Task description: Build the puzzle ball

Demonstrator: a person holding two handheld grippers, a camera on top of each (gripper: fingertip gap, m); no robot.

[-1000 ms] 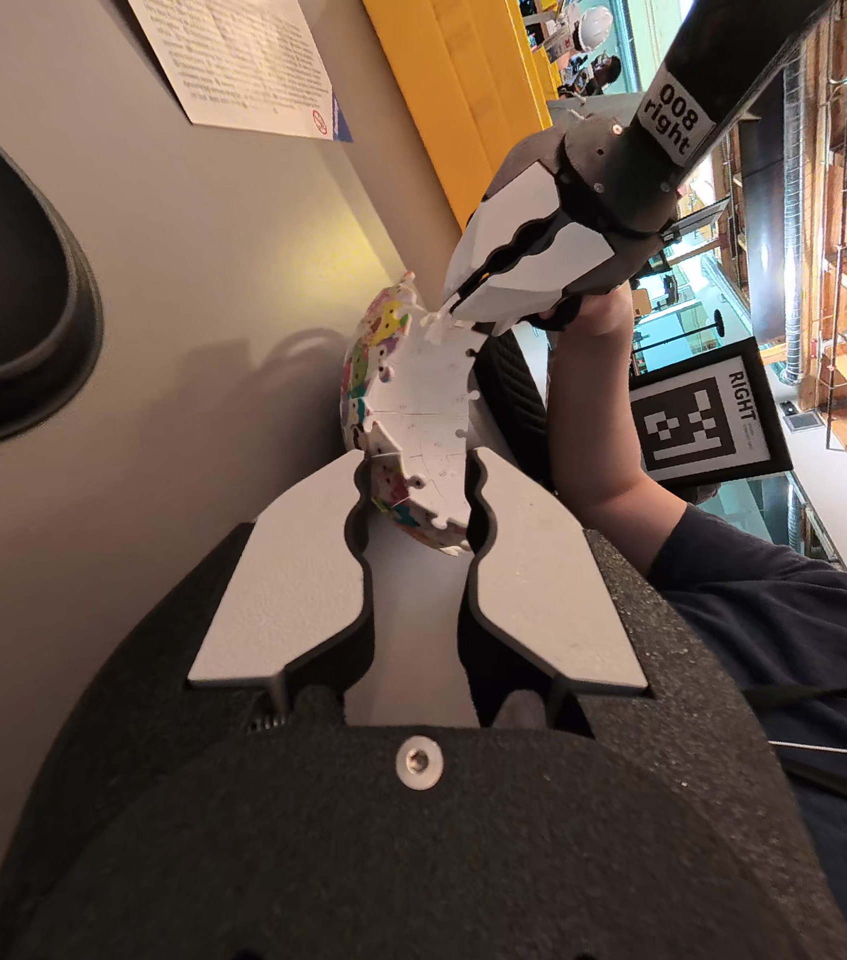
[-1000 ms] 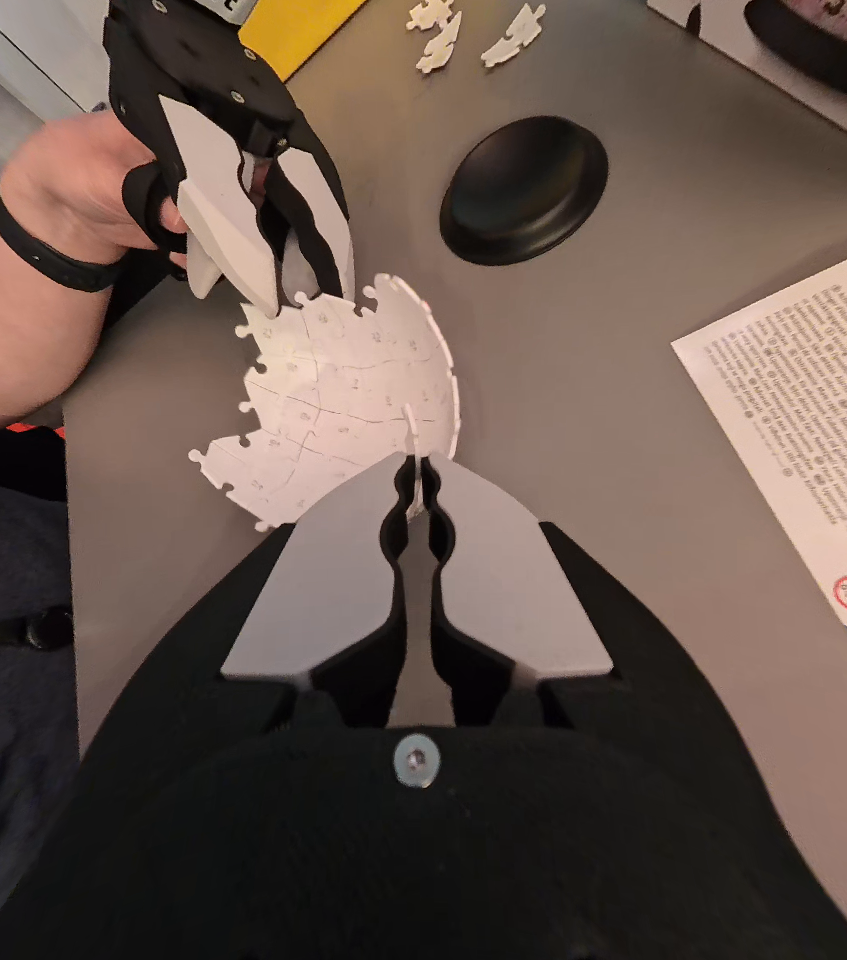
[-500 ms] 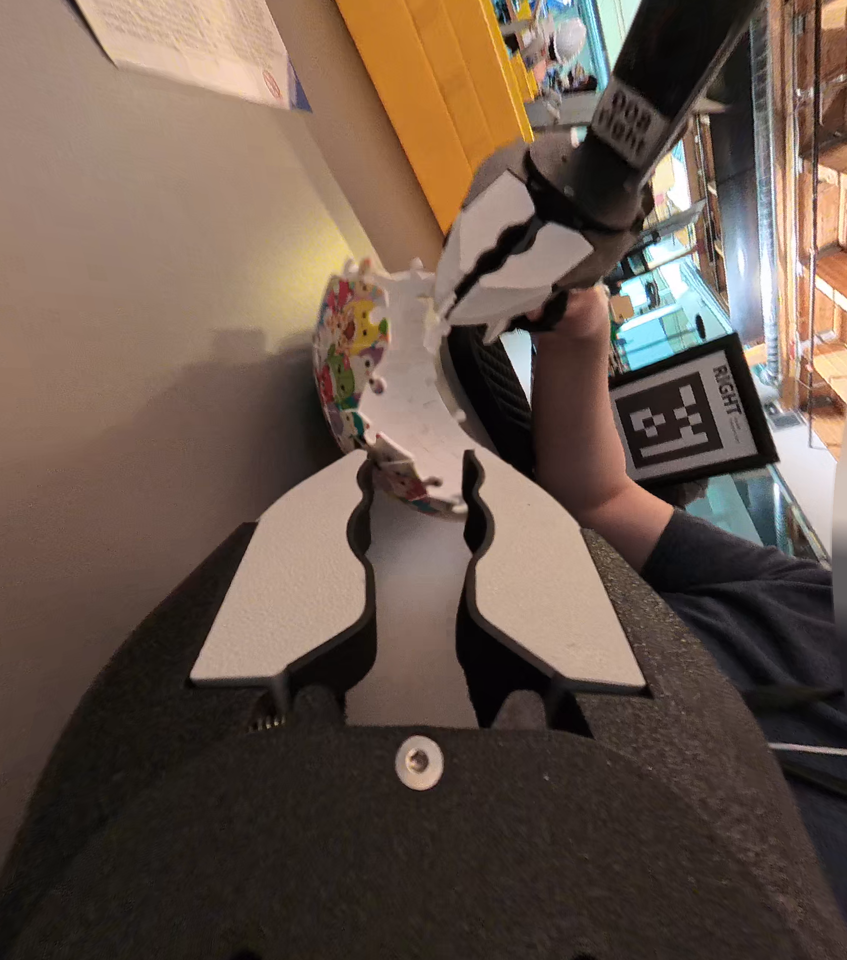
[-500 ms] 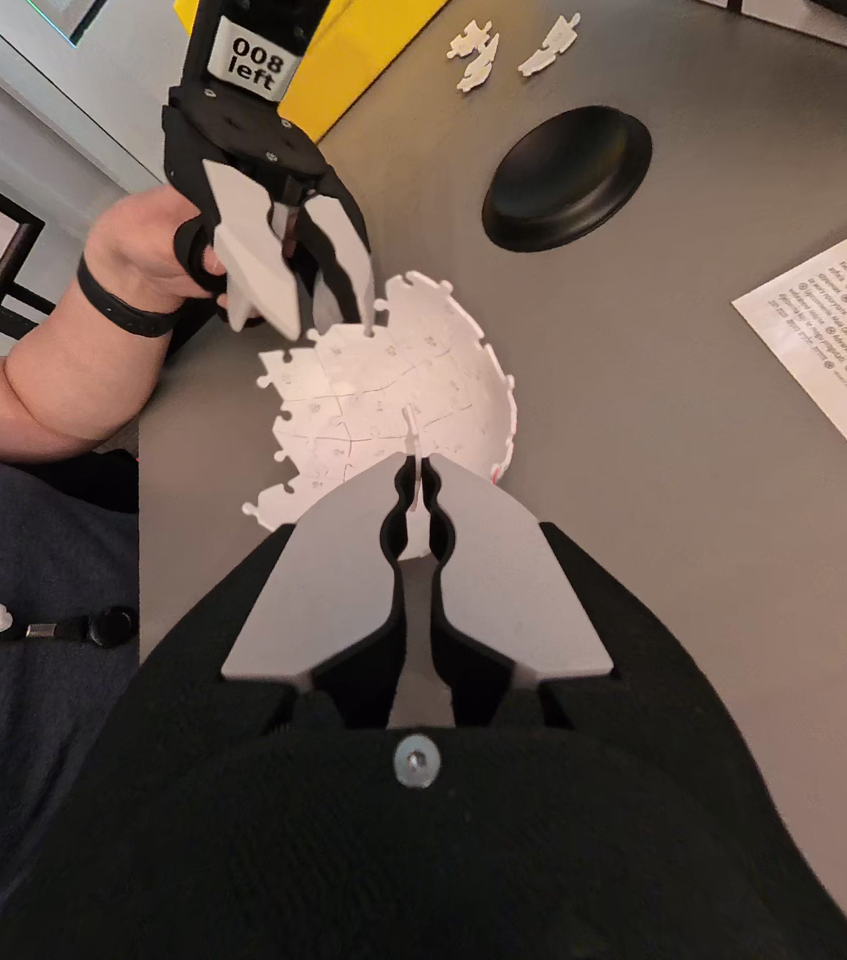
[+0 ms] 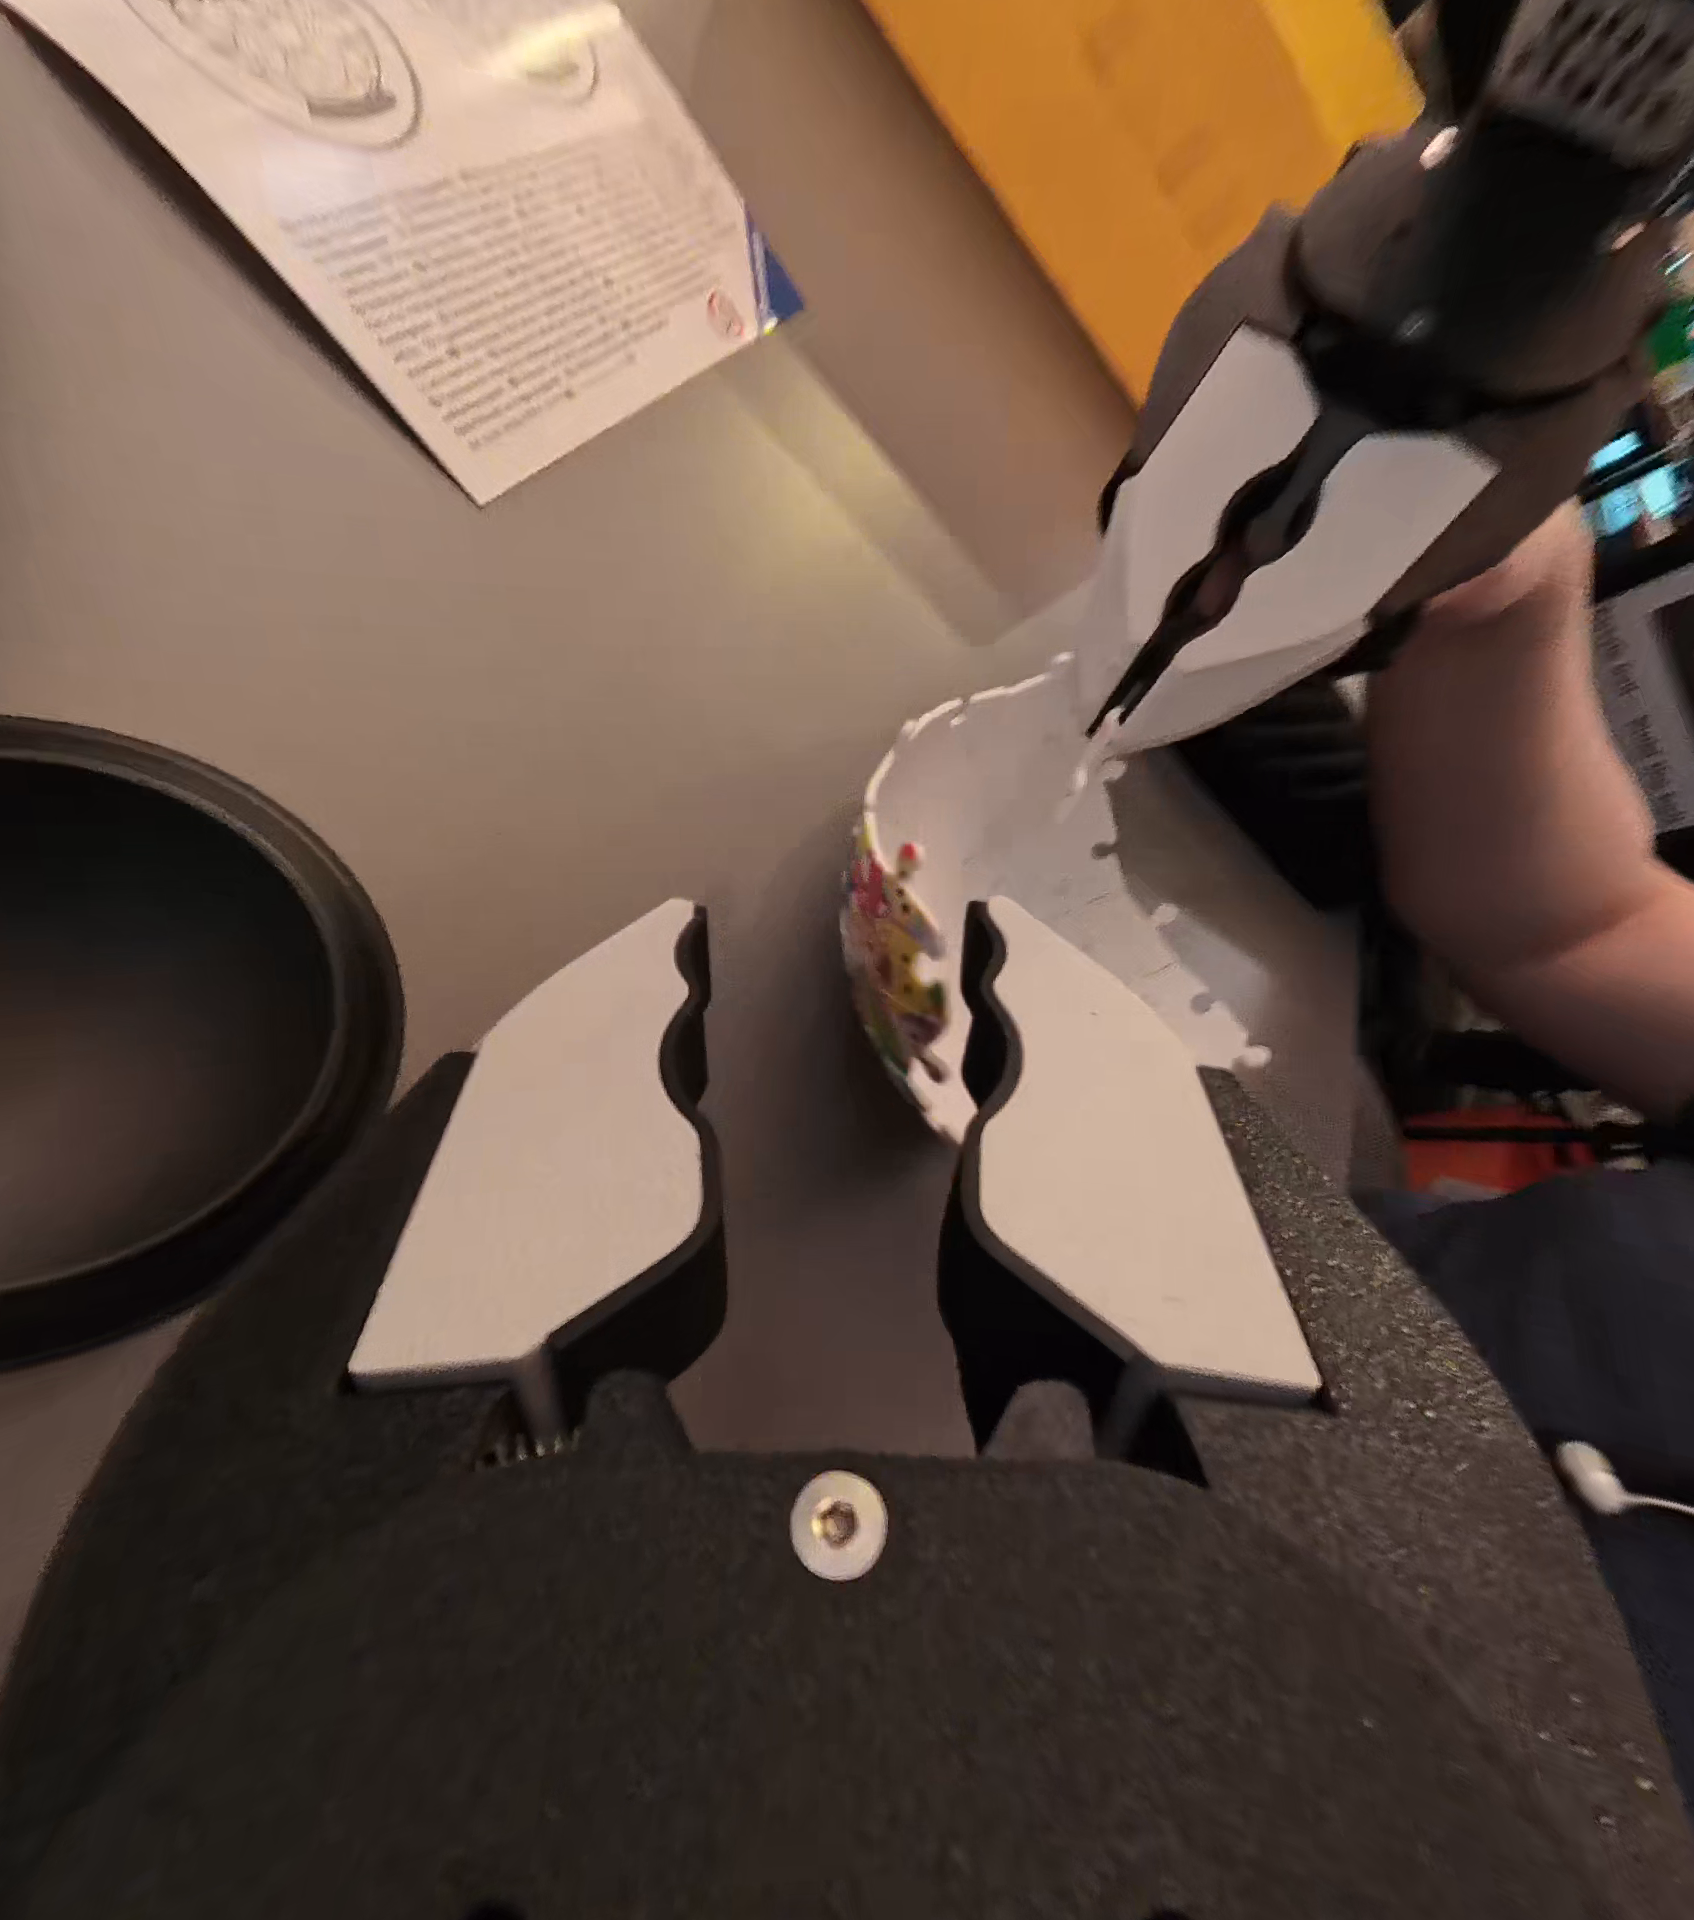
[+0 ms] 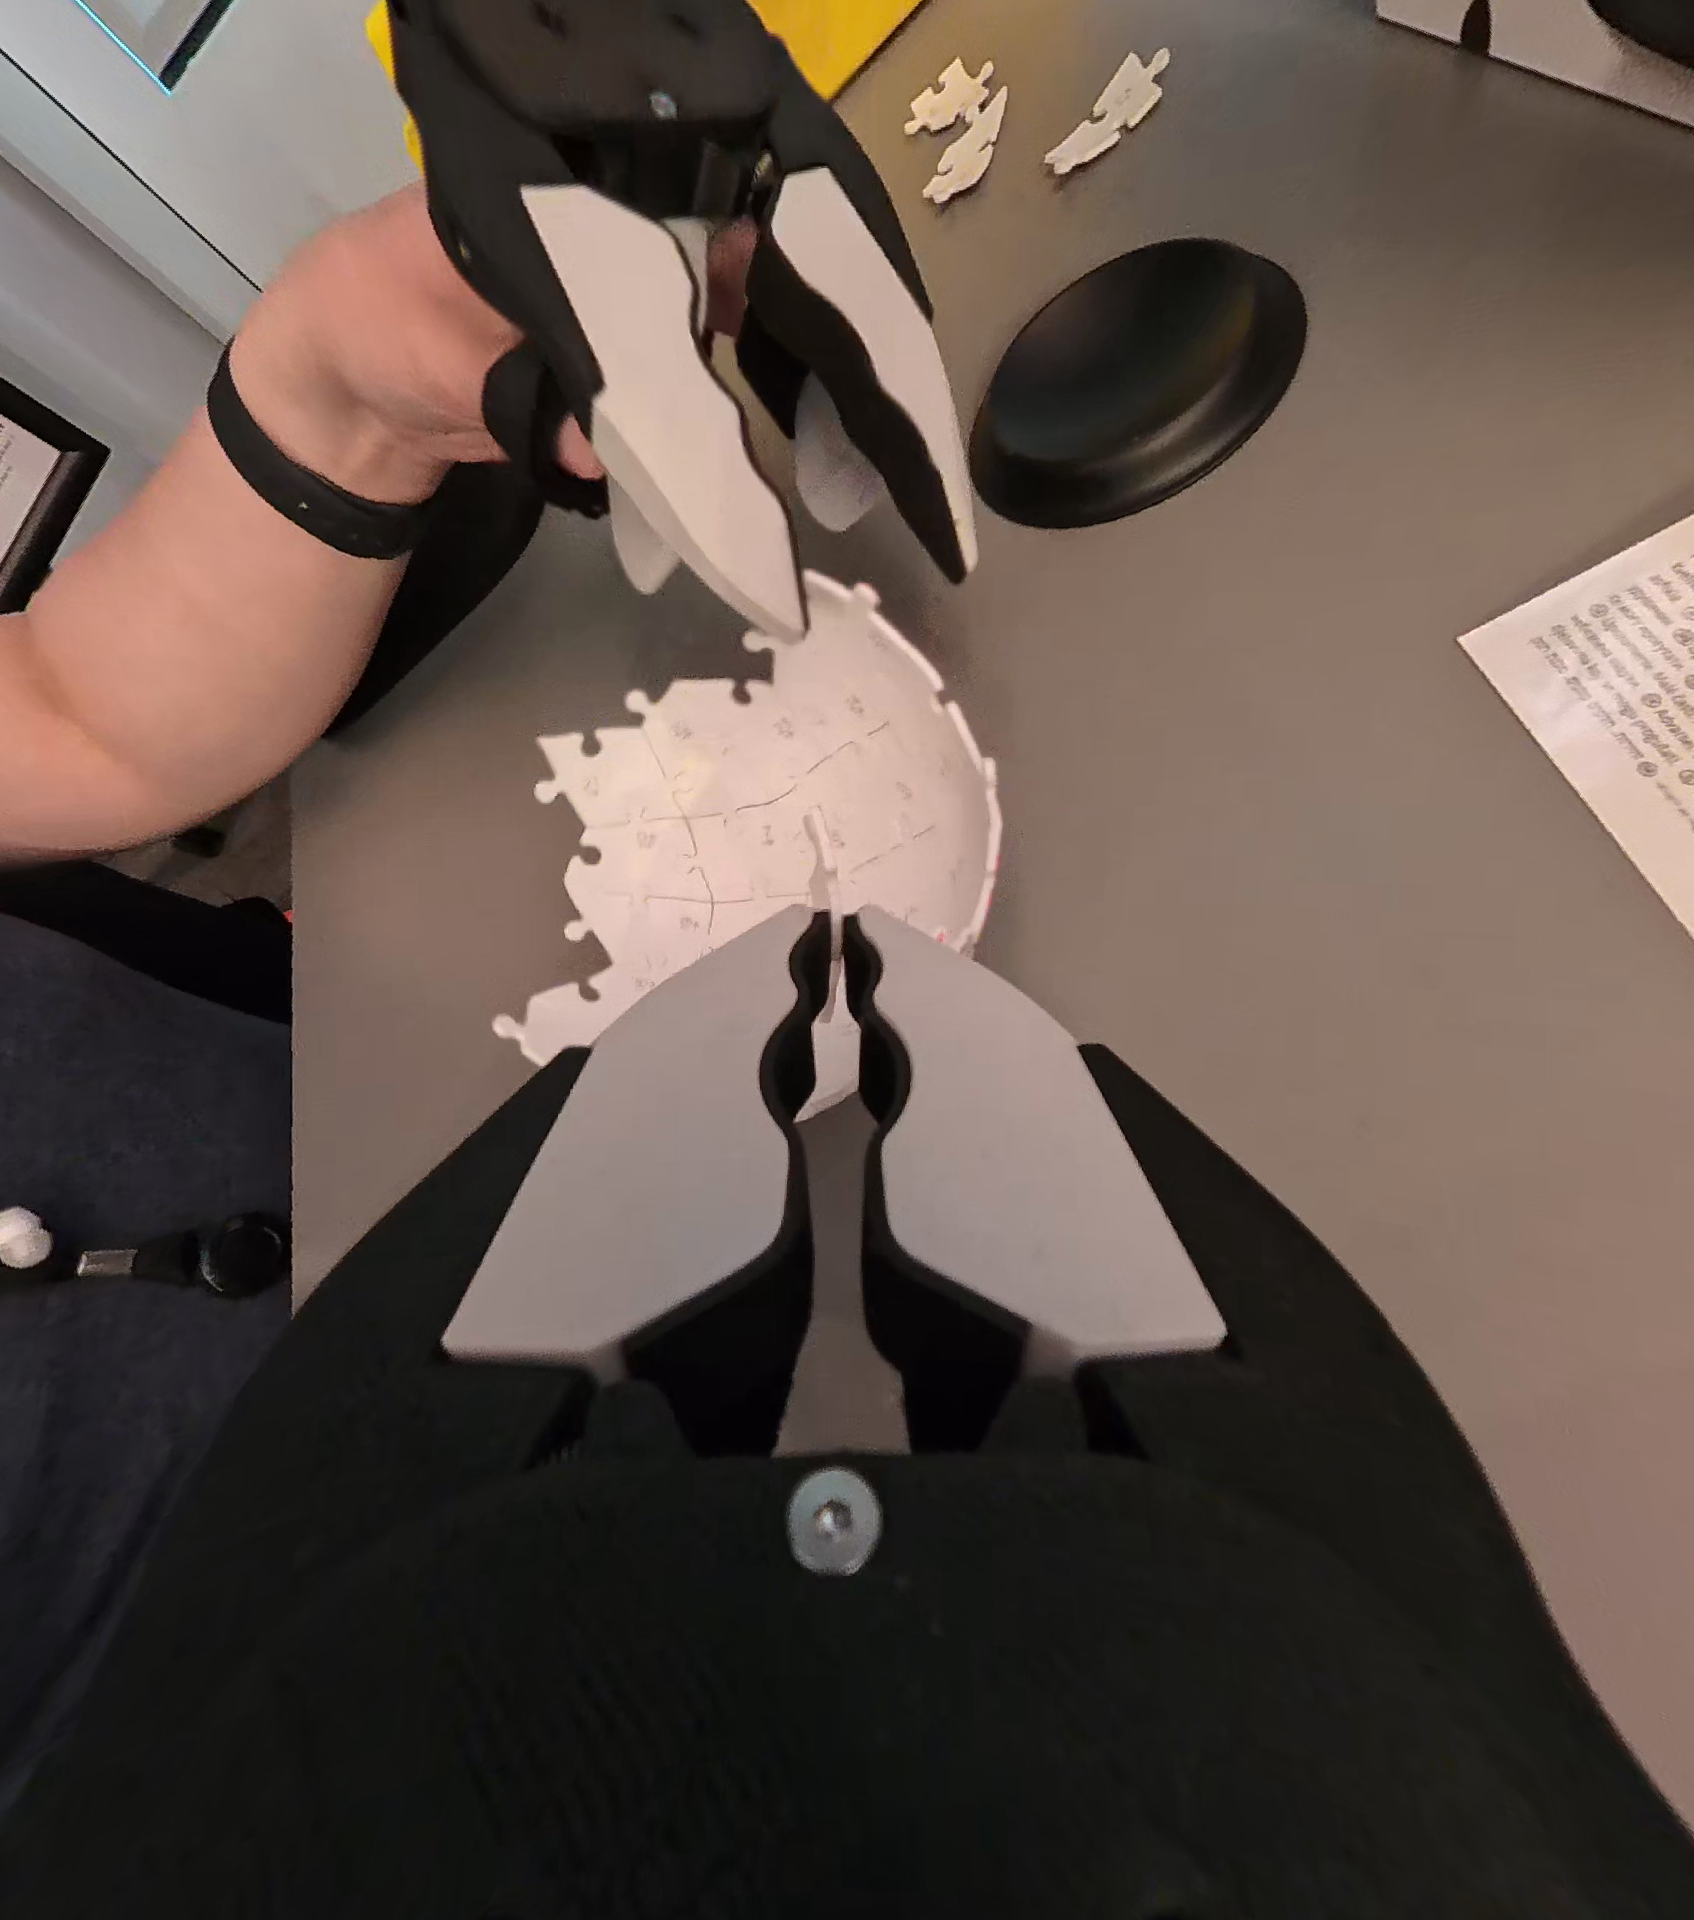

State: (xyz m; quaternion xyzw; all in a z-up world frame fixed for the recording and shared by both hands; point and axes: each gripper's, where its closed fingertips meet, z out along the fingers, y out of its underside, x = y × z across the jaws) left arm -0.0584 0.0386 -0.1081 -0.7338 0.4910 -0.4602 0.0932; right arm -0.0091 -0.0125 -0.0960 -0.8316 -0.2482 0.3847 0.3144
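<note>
The half-built puzzle ball (image 6: 770,821) sits on the grey table (image 6: 1238,935) like a white bowl, open side up, with bright colours on its outside. The right gripper (image 6: 827,920) is pinched tight on a puzzle piece (image 6: 822,873) standing upright at the ball's near edge. The left gripper (image 5: 832,914) has its fingers spread apart and holds nothing; it hangs just over the far edge of the ball. A black dish (image 6: 1139,379) lies beyond the ball, and a paper sheet (image 6: 1674,727) lies off to one side. Three loose pieces (image 6: 1030,120) lie farther back.
</note>
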